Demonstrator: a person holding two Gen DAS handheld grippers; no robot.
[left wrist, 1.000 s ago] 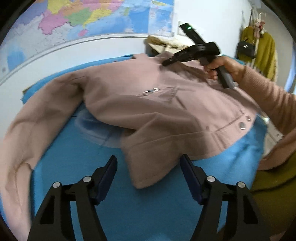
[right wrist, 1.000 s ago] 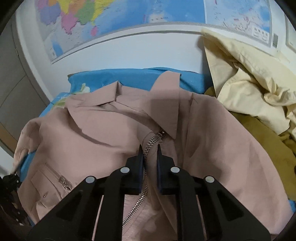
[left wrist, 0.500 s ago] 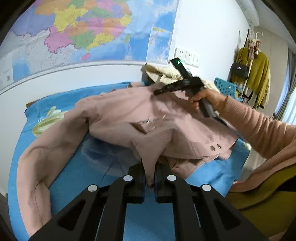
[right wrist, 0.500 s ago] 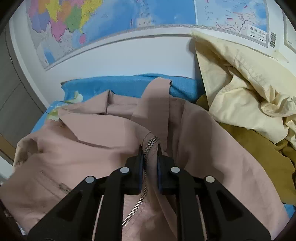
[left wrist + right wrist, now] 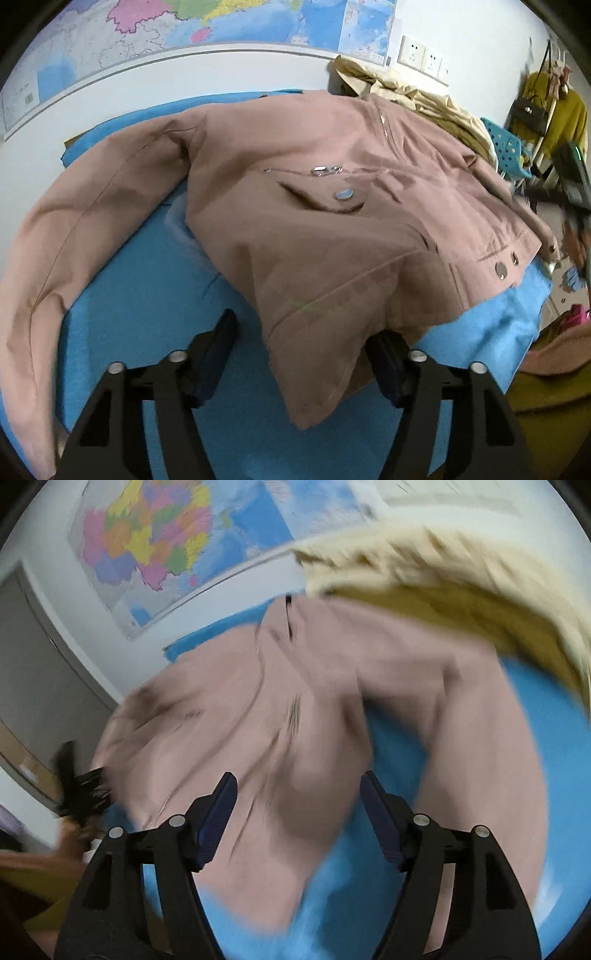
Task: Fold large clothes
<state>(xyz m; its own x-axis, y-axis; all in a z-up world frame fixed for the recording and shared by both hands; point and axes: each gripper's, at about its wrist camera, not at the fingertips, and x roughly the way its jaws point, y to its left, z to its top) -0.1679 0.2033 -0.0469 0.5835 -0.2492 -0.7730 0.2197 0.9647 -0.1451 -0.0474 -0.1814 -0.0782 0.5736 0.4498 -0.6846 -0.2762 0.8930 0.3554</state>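
Jacket point(image 5: 314, 229) first: your pink jacket lies spread front-up on the blue sheet point(image 5: 155, 295), its body in the middle, one long sleeve point(image 5: 74, 236) trailing off to the left of the body and curving toward you, the other sleeve bent back on the far side in the right view, blurred; a heap of cream and mustard clothes point(image 5: 413, 96) sits just beyond the collar. Your left gripper point(image 5: 303, 354) hangs over the near hem corner, its jaws opening and standing fairly wide; the corner lies between them, but the pads do not press on it. Your right gripper point(image 5: 299, 805) is off to the side of the jacket, jaws opening, wide, cloth below them and nothing pinched; that view is too smeared for finer detail. Judging by the creases, the cloth is soft yet fairly thick, with some weight; it will drape and drag on the sheet rather than slide freely; the zips and snaps point(image 5: 500, 270) add stiff spots. Take hold at seams, the hem band or a cuff, where the layers are doubled; pinch one layer only if you mean to open it; the loose sleeve looks like the next part to bring over the body.
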